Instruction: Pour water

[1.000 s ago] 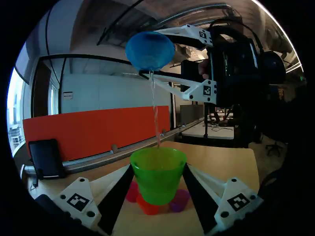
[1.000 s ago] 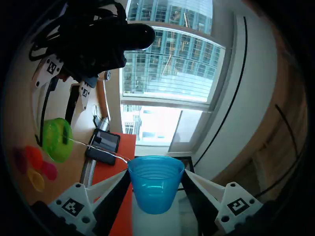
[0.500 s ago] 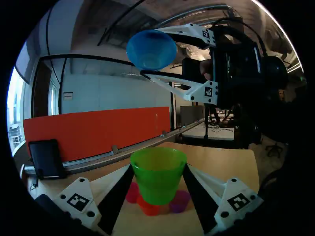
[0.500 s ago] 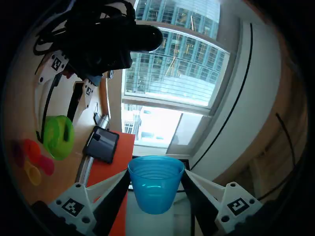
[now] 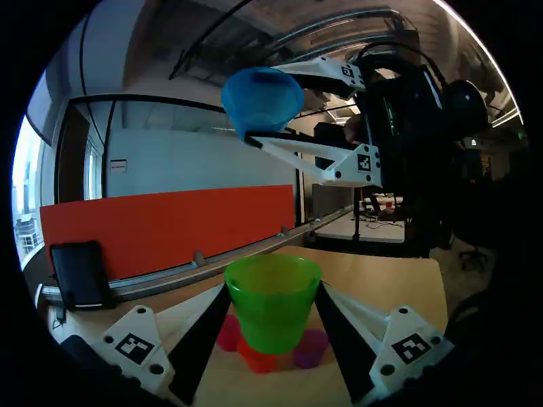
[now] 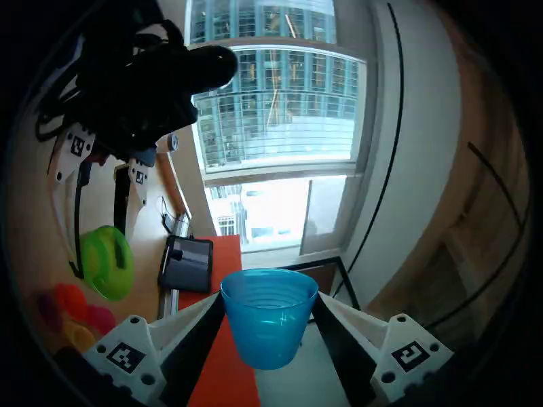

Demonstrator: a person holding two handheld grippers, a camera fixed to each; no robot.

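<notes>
A green cup stands upright between the fingers of my left gripper, which is shut on it above the wooden table. High above it, the blue cup hangs tilted in my right gripper, its mouth turned my way. In the right gripper view, the blue cup is pinched between both fingers of my right gripper. No water stream is visible. The green cup and my left gripper appear at the far left there.
Small red, pink and purple cups sit on the table under the green cup. An orange partition runs along the table's far edge, with a black tablet leaning at it. Large windows face the right gripper view.
The water stream from the blue cup into the green cup has stopped. The right gripper has tilted the blue cup back and turned; the green cup stays still.
</notes>
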